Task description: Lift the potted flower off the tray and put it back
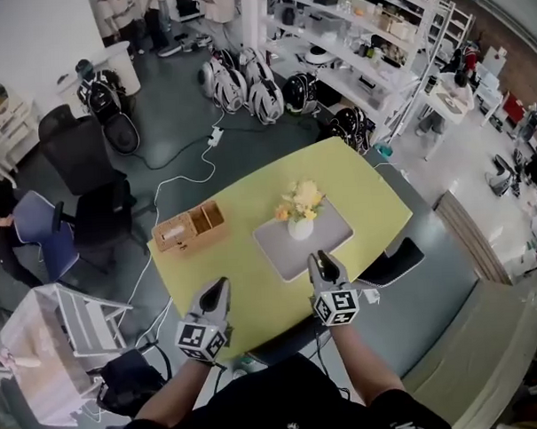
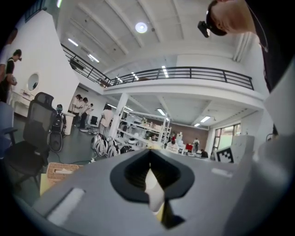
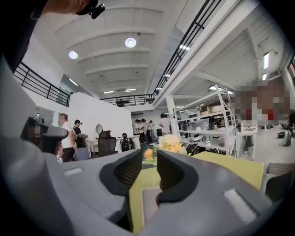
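Note:
The potted flower (image 1: 300, 211), yellow and orange blooms in a white pot, stands on the grey tray (image 1: 279, 246) in the middle of the yellow-green table (image 1: 241, 197). My right gripper (image 1: 319, 261) hovers at the tray's near edge, pointing level at the pot. Its jaws are open with nothing between them. In the right gripper view the flower (image 3: 169, 144) shows through the gap of the gripper (image 3: 150, 156), and the tray (image 3: 150, 206) lies below. My left gripper (image 1: 220, 287) is over the table left of the tray. In its own view the left gripper (image 2: 148, 156) has its tips together, holding nothing.
A wooden box (image 1: 191, 228) (image 2: 57, 171) sits on the table left of the tray. Office chairs (image 1: 94, 186) and a white cart (image 1: 61, 338) stand to the left. A dark chair (image 1: 397, 260) is tucked at the table's right edge. Shelves (image 1: 359, 54) and people stand far off.

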The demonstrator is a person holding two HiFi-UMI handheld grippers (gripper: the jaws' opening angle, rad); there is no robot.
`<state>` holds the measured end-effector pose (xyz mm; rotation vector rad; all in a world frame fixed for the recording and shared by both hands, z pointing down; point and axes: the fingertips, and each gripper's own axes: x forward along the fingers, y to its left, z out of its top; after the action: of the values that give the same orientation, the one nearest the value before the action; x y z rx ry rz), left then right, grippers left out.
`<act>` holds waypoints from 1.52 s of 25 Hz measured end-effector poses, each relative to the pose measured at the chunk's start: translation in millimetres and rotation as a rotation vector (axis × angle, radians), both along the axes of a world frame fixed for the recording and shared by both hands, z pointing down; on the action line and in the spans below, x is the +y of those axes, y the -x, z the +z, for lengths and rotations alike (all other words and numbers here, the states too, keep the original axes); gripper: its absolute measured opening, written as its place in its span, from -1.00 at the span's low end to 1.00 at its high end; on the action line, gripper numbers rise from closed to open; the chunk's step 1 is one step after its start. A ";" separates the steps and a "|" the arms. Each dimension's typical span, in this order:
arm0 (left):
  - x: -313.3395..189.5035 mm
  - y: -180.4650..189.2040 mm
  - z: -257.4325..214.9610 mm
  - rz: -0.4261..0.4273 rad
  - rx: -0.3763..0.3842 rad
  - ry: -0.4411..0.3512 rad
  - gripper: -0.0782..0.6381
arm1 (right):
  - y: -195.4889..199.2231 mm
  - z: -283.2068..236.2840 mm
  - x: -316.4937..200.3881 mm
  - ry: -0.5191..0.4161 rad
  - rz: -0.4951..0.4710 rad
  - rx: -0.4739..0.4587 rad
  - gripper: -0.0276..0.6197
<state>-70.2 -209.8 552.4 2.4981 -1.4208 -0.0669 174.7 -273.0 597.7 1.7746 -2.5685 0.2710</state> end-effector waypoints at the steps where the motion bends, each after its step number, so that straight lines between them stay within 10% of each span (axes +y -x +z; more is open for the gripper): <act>1: -9.3 -3.7 3.5 -0.008 0.001 0.010 -0.76 | -6.6 14.2 -16.7 0.015 0.002 0.010 -0.57; 16: -85.6 -18.3 83.5 -0.121 -0.035 0.177 -0.76 | -37.5 184.9 -190.9 0.141 0.002 0.136 -0.05; 38: -77.6 2.0 102.9 -0.133 -0.044 0.217 -0.76 | -21.7 155.5 -194.9 0.064 0.000 0.141 -0.27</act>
<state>-72.2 -287.4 655.3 2.2419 -1.5220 0.1113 196.4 -468.0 753.2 1.7065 -2.4353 0.2163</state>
